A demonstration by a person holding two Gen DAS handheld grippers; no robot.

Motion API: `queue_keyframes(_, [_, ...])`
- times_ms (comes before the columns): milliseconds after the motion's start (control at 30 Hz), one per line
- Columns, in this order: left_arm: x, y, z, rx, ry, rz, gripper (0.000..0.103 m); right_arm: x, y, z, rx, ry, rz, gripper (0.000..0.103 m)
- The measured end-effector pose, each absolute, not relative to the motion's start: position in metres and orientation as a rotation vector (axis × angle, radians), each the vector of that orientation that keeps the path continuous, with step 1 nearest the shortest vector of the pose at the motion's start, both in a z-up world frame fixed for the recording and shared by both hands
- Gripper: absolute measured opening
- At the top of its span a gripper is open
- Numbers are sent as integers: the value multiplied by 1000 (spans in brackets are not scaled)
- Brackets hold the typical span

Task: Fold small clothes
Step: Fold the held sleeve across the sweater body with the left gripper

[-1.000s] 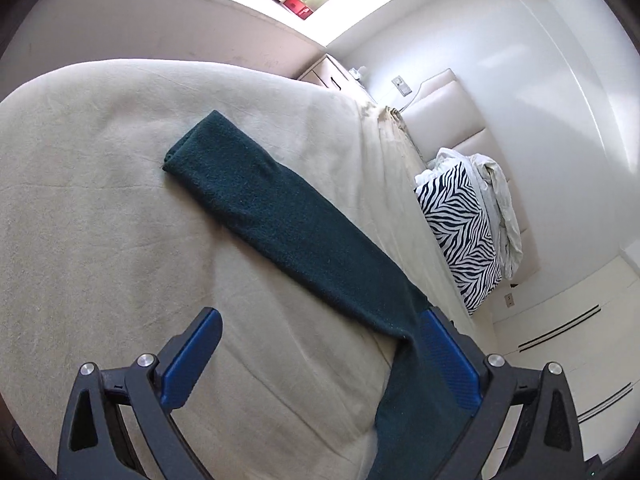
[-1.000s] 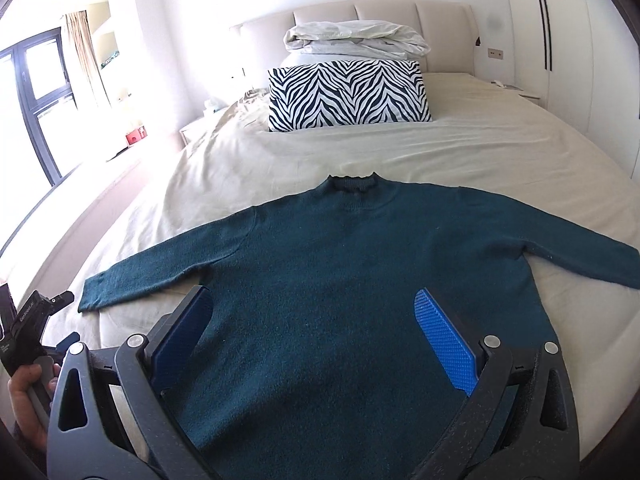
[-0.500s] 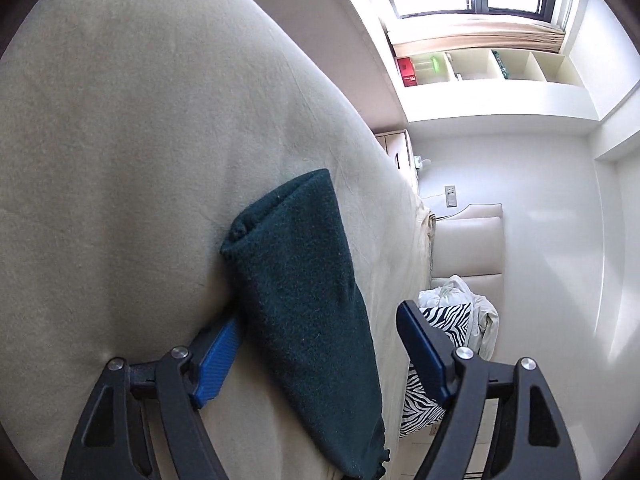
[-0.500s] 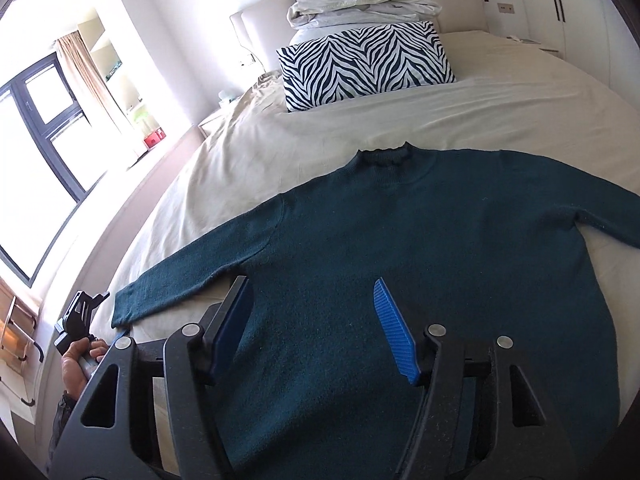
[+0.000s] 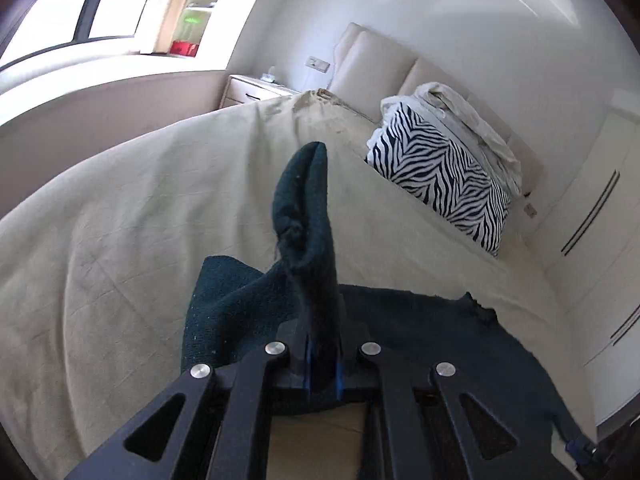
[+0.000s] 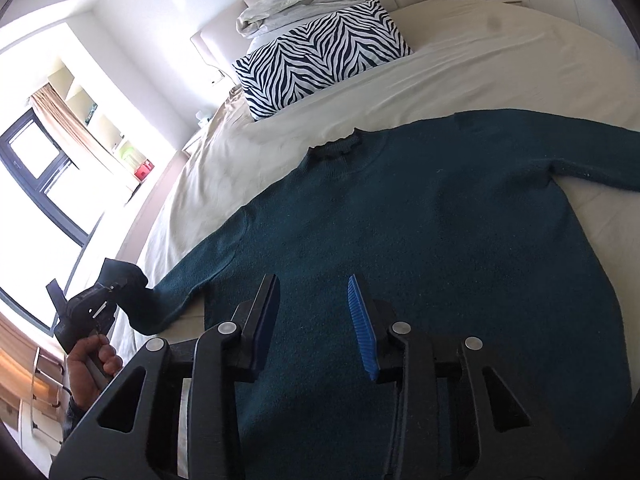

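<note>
Left gripper pinches the sleeve (lifted) — right gripper gapes, holding nothing.

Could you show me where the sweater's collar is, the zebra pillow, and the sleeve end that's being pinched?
sweater collar (image 6: 335, 147): right wrist view, on the ruffled neck edge.
zebra pillow (image 6: 320, 62): right wrist view, on the middle of its striped face.
sleeve cuff (image 5: 306, 184): left wrist view, on the upright cuff above the shut left gripper (image 5: 322, 368).

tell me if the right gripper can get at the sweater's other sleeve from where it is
Probably yes. The right gripper is open over the sweater, and the other sleeve lies flat and uncovered on the bed. The left gripper holds the opposite cuff.
</note>
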State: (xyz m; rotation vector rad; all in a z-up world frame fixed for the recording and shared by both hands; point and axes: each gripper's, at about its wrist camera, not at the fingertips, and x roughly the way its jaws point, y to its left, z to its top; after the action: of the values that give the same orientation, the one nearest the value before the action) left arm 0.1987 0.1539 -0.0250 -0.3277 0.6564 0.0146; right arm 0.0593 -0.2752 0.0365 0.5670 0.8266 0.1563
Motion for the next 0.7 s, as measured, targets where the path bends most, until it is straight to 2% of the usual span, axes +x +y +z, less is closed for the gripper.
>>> queue_keyframes(100, [190, 55, -51, 46, 704, -67, 9, 74, -291, 22, 644, 858, 212, 34])
queue_keyframes(200, [177, 15, -87, 216, 739, -53, 10, 101, -293, 2, 760, 926, 335, 34])
queue_keyframes(367, [155, 13, -98, 233, 729, -19, 13, 160, -253, -42, 898, 1119, 557, 38])
queue_keyframes(400, [153, 15, -98, 229, 727, -18, 13, 171, -242, -51, 912, 1152, 580, 43])
queue_keyframes(433, [155, 16, -99, 224, 729, -17, 14, 180, -231, -59, 927, 1177, 594, 53])
queue_keyframes(467, [153, 16, -100, 222, 730, -15, 14, 187, -219, -67, 944, 1192, 601, 57])
queue_keyframes(700, [156, 20, -96, 202, 724, 10, 20, 220, -168, -122, 1125, 1337, 644, 58])
